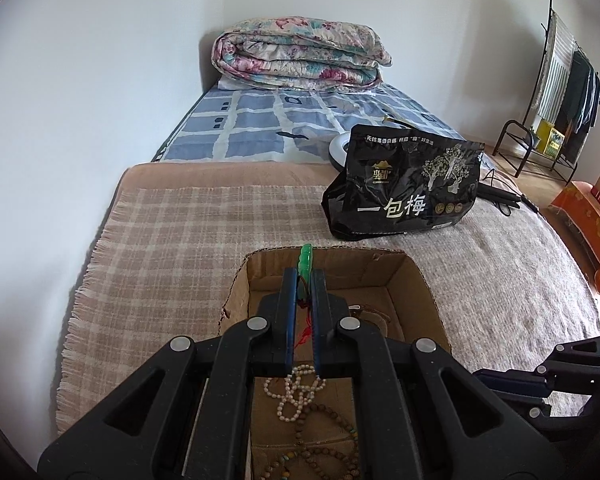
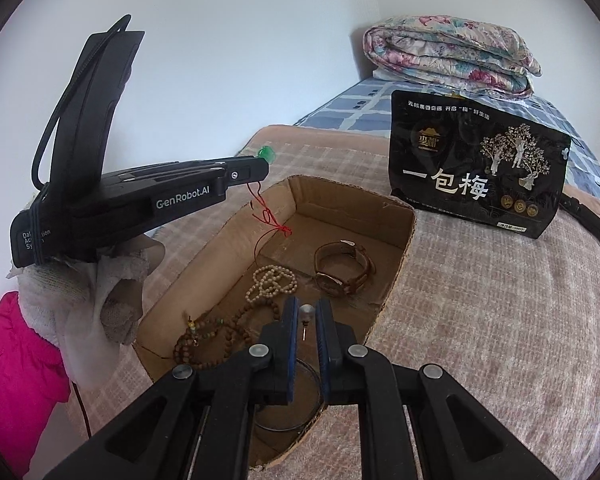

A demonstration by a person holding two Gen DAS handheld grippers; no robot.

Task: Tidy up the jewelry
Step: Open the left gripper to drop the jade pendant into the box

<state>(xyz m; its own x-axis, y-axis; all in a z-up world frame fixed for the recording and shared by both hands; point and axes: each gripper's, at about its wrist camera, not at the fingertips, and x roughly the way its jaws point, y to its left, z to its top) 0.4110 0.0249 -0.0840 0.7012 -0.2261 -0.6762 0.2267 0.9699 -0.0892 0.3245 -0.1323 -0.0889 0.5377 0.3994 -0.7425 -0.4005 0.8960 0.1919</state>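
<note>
My left gripper (image 1: 305, 276) is shut on a green jade pendant (image 1: 305, 259) and holds it above the open cardboard box (image 1: 404, 276); its red cord (image 2: 266, 216) hangs down into the box. In the right wrist view the left gripper (image 2: 262, 164) is at upper left with the pendant (image 2: 267, 153) at its tip. My right gripper (image 2: 306, 320) is shut on a silver ball earring (image 2: 306, 313) over the box's near part. In the box (image 2: 396, 248) lie a pearl strand (image 2: 272, 284), a brown bead strand (image 2: 210, 340), a leather watch (image 2: 344, 272) and a thin metal bangle (image 2: 300, 404).
The box sits on a plaid blanket (image 1: 172, 240) on a bed. A black snack bag (image 2: 476, 172) stands just behind the box. A folded floral quilt (image 1: 300, 54) lies at the bed's far end. A clothes rack (image 1: 560, 92) stands at right.
</note>
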